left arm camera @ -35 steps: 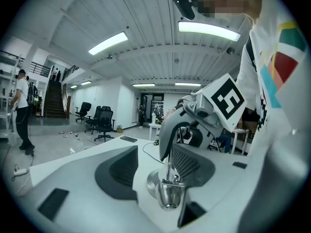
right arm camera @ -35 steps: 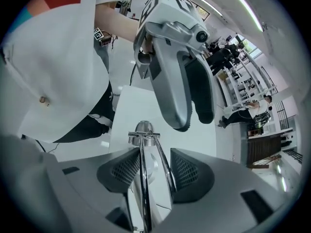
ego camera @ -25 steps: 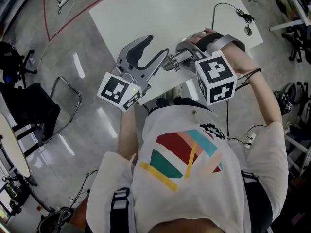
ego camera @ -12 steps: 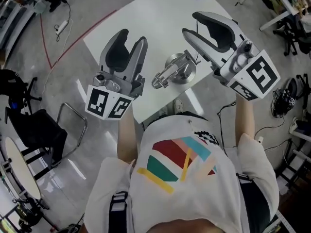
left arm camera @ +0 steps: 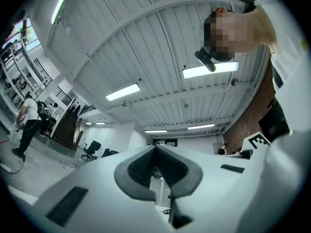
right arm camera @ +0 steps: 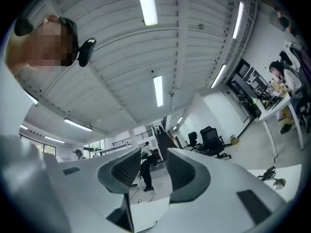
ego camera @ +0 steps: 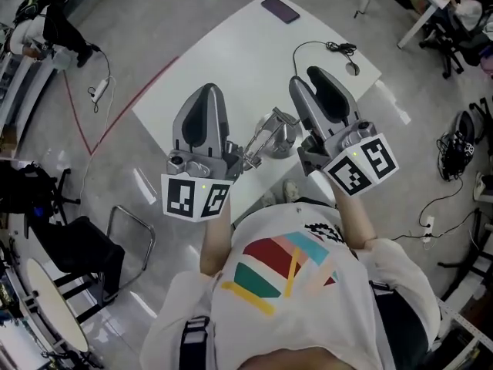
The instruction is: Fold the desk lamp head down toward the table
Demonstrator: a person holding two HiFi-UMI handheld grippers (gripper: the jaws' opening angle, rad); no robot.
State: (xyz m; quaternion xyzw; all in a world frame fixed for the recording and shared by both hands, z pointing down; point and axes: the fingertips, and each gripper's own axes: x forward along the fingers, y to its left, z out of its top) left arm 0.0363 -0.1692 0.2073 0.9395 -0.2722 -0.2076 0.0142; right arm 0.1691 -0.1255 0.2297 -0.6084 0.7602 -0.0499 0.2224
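Desk lamp [ego camera: 271,136] on table [ego camera: 231,60], near edge. Left gripper [ego camera: 206,92] at lamp's 9 o'clock, right gripper [ego camera: 314,77] at 3. Phone [ego camera: 280,9] at 12, cable [ego camera: 331,47] at 2.

A: Left gripper [ego camera: 206,92]?
B: Held up, pointing forward, jaws pressed together, nothing between them
A: Right gripper [ego camera: 314,83]?
B: Up beside it, well apart, same heading, jaws parted a little, empty gap
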